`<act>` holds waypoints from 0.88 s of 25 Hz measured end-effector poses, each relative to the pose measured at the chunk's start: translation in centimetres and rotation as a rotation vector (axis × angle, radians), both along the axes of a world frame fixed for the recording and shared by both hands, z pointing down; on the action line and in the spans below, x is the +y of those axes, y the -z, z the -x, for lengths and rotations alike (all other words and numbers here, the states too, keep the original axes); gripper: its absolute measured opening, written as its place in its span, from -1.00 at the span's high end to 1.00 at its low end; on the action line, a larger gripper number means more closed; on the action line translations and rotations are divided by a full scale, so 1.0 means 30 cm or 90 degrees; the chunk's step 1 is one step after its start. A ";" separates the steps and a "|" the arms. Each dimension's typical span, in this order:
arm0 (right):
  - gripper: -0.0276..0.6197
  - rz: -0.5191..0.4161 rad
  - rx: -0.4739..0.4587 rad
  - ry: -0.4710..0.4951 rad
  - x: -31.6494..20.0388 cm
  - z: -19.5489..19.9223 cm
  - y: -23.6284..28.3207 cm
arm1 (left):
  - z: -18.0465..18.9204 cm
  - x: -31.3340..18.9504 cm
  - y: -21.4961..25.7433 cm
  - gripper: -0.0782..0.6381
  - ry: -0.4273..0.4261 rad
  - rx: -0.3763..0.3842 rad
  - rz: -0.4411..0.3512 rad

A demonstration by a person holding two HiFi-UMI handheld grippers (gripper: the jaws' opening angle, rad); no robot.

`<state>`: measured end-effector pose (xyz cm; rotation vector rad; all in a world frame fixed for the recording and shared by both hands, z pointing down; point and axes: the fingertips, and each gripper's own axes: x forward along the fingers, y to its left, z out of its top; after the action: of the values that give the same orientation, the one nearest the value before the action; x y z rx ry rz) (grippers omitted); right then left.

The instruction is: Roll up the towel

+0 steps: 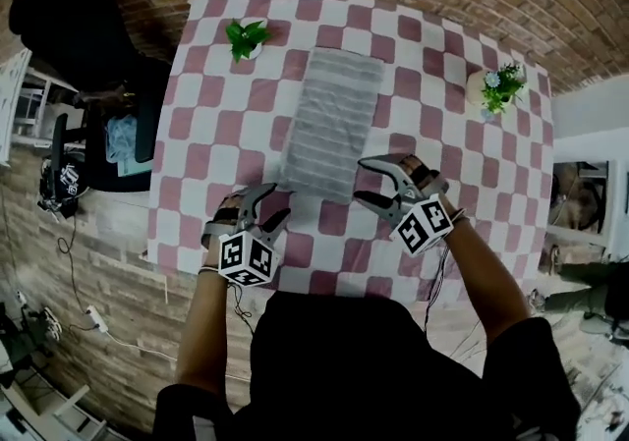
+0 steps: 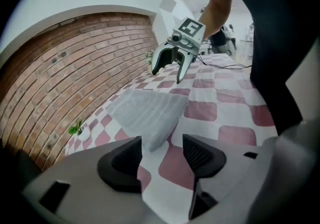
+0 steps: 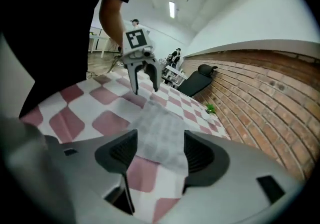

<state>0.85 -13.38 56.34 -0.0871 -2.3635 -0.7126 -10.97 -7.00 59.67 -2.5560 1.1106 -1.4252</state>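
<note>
- The left gripper (image 1: 275, 205) is being held released, its jaws parted with nothing pressed between the pads. Only bare cloth and the towel's near corner are being seen through the gap.
- The right gripper (image 1: 367, 184) is also being held released, jaws apart and nothing gripped.
- A marker cube (image 1: 246, 259) is being carried at the rear of the left gripper, toward the person. A second cube (image 1: 423, 225) is being carried behind the right gripper.
- The grey ribbed towel (image 1: 332, 120) is lying flat and unrolled just ahead of both grippers, its length running away from them.
- Its near short edge is lying between the two grippers, one near corner just beside each pair of tips. Whether either is being touched cannot be told.
- A pink-and-white checked tablecloth (image 1: 226, 135) is being spread beneath both grippers.
- A small potted plant (image 1: 246, 36) is standing well ahead of the left gripper, near the towel's far left corner.
- Another potted plant (image 1: 501, 85) is standing ahead and to the right of the right gripper.
- A brick wall (image 2: 75, 78) is rising beyond the table, ahead of both grippers.
- A black chair (image 1: 69, 17) is standing well to the left of the left gripper.
</note>
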 end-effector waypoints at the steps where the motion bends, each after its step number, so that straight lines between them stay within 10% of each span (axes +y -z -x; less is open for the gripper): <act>1: 0.07 0.019 0.003 -0.003 0.054 0.002 -0.019 | -0.011 -0.005 -0.010 0.07 -0.032 -0.011 0.003; 12: 0.25 0.094 0.076 -0.158 0.144 0.028 -0.251 | -0.003 -0.061 -0.135 0.19 -0.261 -0.112 0.039; 22: 0.71 0.256 0.077 -0.322 0.087 0.006 -0.272 | -0.007 -0.101 -0.152 0.67 -0.294 -0.083 0.076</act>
<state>0.68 -10.77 64.50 0.2787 -2.2431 0.0113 -10.76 -10.03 64.24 -2.5177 0.3872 -1.5323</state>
